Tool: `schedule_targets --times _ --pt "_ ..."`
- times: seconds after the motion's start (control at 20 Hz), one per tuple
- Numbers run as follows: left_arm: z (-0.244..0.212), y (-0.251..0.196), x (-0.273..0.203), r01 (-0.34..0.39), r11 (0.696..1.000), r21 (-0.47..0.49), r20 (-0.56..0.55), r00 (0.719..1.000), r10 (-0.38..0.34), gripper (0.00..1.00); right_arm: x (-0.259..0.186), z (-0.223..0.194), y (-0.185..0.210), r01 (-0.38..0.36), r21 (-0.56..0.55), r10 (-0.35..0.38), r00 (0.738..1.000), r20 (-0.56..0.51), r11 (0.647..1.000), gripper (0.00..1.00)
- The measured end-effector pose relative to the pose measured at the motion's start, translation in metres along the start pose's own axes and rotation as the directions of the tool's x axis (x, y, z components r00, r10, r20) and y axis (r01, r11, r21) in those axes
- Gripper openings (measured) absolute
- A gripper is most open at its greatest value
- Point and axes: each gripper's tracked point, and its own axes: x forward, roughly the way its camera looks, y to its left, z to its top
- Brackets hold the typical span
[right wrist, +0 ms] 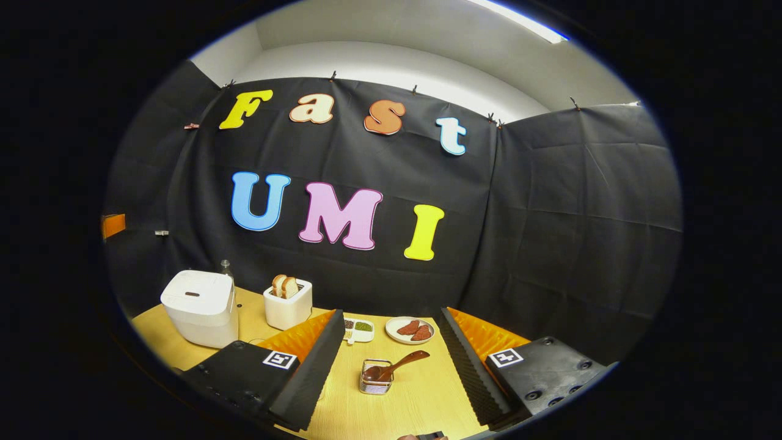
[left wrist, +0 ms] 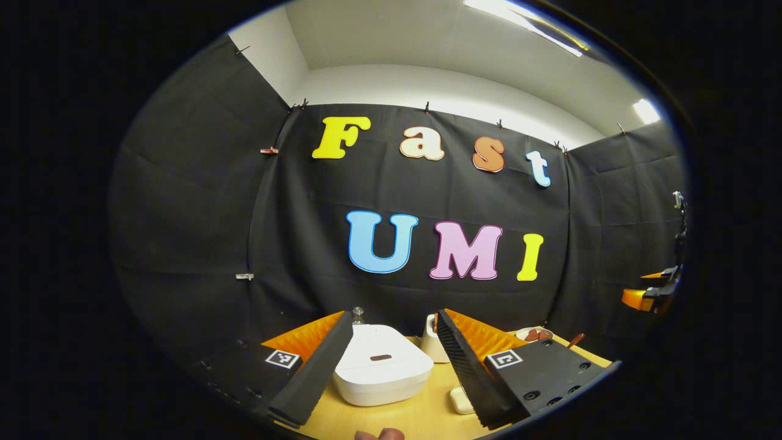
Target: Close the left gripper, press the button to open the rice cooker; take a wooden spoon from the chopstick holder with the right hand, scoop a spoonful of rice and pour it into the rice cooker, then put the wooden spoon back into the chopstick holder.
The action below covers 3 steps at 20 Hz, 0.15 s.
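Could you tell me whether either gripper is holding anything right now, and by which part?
Nothing is held. The left gripper and right gripper are open; the wooden spoon sits in its holder.

No readable words or numbers on any object, square black-and-white coded markers (right wrist: pixel 280 359) on both gripper bodies (patterns, not text), rice cooker (right wrist: pixel 200 307) lid plain white, its small dark mark illegible

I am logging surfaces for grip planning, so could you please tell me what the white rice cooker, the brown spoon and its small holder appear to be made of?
The white rice cooker looks like smooth, matte plastic, with soft rounded edges and no glare. The brown spoon appears to be dark wood with a slight sheen. The small square holder seems to be clear plastic or glass, since the spoon shows through its walls; which one is unclear.
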Motion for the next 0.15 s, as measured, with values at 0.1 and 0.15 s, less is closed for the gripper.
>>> schedule_targets --times 0.1,0.15 --pt "-0.0010 0.0033 -0.0017 -0.007 1.000 0.003 -0.004 1.000 0.007 0.95 -0.0011 0.0011 -0.0003 0.000 0.004 0.000 1.000 -0.001 1.000 0.98" --pt "-0.0029 0.0047 -0.0022 -0.012 1.000 0.003 -0.008 1.000 0.012 0.96 -0.0015 -0.0001 -0.0006 0.001 0.007 -0.001 1.000 -0.003 1.000 0.98"
